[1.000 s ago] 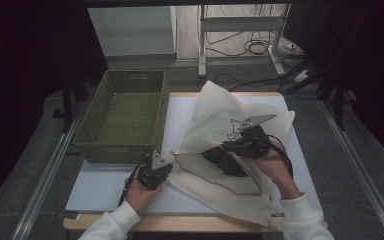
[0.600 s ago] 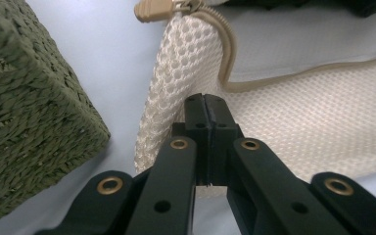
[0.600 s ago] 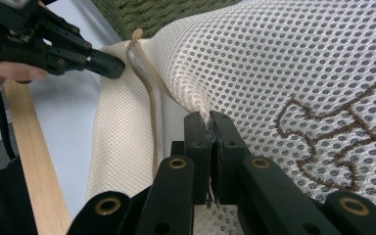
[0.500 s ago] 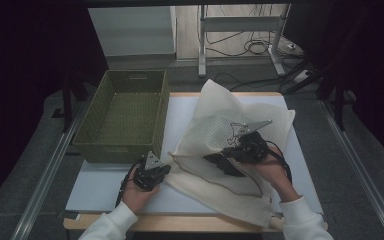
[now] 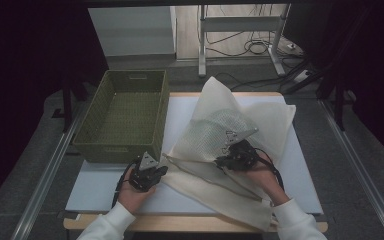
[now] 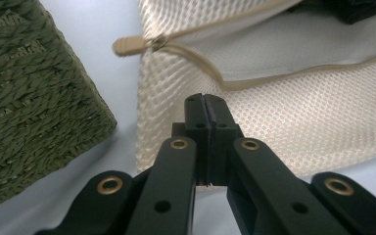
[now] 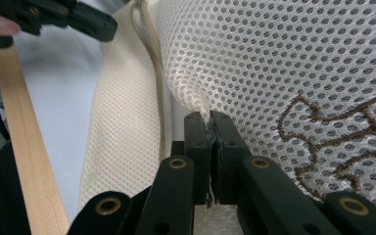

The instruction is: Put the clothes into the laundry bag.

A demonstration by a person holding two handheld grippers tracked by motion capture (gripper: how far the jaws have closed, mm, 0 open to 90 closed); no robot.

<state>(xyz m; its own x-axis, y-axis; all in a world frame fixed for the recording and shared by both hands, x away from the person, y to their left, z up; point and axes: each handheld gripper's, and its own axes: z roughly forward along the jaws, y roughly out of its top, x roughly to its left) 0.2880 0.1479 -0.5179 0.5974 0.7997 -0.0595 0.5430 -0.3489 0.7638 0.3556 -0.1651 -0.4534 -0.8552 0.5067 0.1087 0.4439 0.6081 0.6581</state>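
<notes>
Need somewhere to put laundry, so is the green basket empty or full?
Empty: the basket shows bare woven floor inside; the mesh bag lies beside it on the table.

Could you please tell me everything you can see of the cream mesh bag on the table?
The mesh bag is cream netting with a tan zipper, open along one edge, and brown embroidery on one face. It lies crumpled on the white table, right of the green basket, one flap raised. The left gripper pinches its near corner; the right gripper is clamped on a fold.

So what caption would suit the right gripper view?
Right gripper shut on a fold of cream mesh bag, brown stitching alongside.
</notes>
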